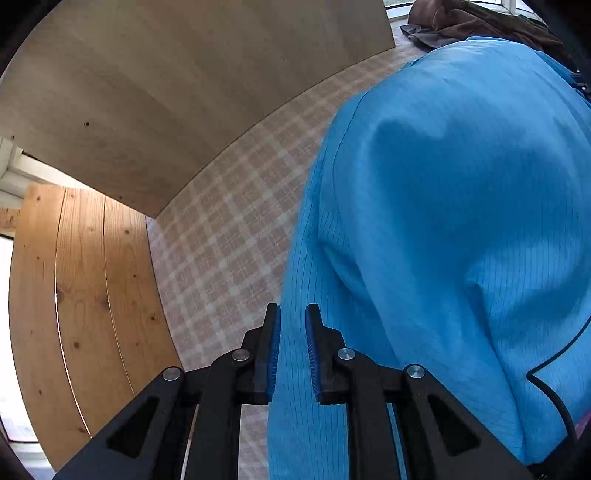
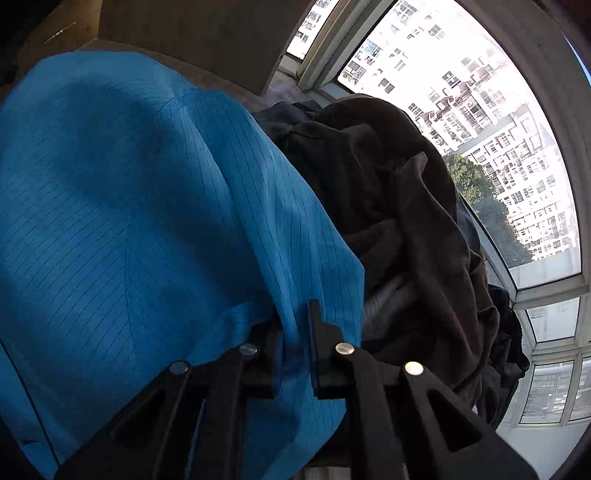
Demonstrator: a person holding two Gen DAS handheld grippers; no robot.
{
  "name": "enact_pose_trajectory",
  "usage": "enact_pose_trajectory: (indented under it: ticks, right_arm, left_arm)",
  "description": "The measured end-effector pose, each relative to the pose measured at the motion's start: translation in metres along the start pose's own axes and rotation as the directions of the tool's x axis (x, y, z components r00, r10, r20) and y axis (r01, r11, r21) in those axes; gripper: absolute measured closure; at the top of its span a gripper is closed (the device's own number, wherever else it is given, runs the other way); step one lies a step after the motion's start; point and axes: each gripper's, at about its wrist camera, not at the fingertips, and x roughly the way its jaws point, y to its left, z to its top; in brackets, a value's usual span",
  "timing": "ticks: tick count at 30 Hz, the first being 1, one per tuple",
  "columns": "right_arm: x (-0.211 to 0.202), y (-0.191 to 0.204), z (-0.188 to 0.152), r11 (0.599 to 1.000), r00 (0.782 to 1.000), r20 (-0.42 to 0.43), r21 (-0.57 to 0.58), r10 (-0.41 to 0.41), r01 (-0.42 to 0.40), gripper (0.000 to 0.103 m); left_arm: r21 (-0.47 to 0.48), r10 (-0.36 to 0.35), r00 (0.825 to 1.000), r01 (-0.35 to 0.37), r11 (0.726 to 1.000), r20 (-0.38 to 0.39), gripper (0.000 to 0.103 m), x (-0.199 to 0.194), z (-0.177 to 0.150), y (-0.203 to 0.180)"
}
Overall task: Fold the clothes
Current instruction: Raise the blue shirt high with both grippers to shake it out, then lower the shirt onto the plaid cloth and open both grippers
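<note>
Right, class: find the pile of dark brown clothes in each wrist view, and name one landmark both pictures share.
Left wrist view: the dark brown clothes sit small at the top right edge, beyond the blue garment.
Right wrist view: the dark brown clothes fill the centre right, beside the blue garment and in front of the window.
Shared landmark: the blue pinstriped garment, next to the pile in both.

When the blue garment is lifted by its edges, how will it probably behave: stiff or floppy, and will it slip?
The blue garment is probably floppy: it drapes in soft folds and bunches between the right gripper pads. It looks thin and light. Its smooth weave may slip, so the edge between the left gripper pads needs a firm pinch.
</note>
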Motion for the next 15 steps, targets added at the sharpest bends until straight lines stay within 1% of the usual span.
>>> enact_pose_trajectory:
  ticks: [2,3,4,5,7,9,11,12,13,14,15]
  right_arm:
    - [-0.001,0.000,-0.015,0.997,0.998,0.006,0.053,0.056,-0.056,0.084]
    - [-0.001,0.000,-0.022,0.993,0.996,0.010,0.080,0.084,-0.085,0.079]
    - [-0.002,-0.005,-0.024,0.987,0.993,0.015,0.111,0.114,-0.115,0.076]
    - [-0.003,-0.010,-0.026,0.979,0.989,0.022,0.142,0.143,-0.145,0.070]
    - [-0.004,-0.019,-0.027,0.964,0.982,0.031,0.187,0.187,-0.190,0.062]
    - [0.005,-0.024,-0.022,0.954,0.976,0.020,0.211,0.216,-0.215,0.062]
    - [0.016,-0.025,-0.018,0.958,0.979,-0.018,0.210,0.204,-0.196,0.062]
    - [0.020,-0.023,-0.017,0.964,0.982,-0.036,0.200,0.188,-0.177,0.062]
    - [0.021,-0.020,-0.016,0.966,0.982,-0.044,0.190,0.184,-0.173,0.061]
    - [0.023,-0.018,-0.016,0.969,0.982,-0.051,0.180,0.181,-0.169,0.061]
    - [0.024,-0.015,-0.016,0.972,0.982,-0.058,0.170,0.177,-0.165,0.062]
  left_arm:
    - [-0.069,-0.007,0.999,0.003,0.998,-0.049,0.087,0.021,-0.031,0.017]
    - [-0.106,-0.036,0.997,0.028,0.994,-0.069,0.087,0.033,-0.037,0.024]
    - [-0.135,-0.076,0.994,0.065,0.989,-0.075,0.088,0.038,-0.034,0.028]
    - [-0.147,-0.112,0.991,0.100,0.984,-0.073,0.087,0.045,-0.033,0.029]
    - [-0.156,-0.155,0.986,0.144,0.977,-0.063,0.085,0.061,-0.029,0.026]
    - [-0.153,-0.214,0.975,0.204,0.967,-0.058,0.080,0.074,-0.020,0.016]
    - [-0.119,-0.221,0.974,0.213,0.970,-0.057,0.080,0.082,-0.010,0.000]
    - [-0.106,-0.208,0.976,0.201,0.974,-0.064,0.087,0.086,-0.007,-0.006]
    - [-0.093,-0.195,0.978,0.188,0.978,-0.070,0.101,0.090,-0.004,-0.012]
    - [-0.093,-0.192,0.978,0.185,0.978,-0.076,0.103,0.094,-0.003,-0.016]
    - [-0.101,-0.203,0.977,0.196,0.975,-0.064,0.103,0.094,-0.003,-0.017]
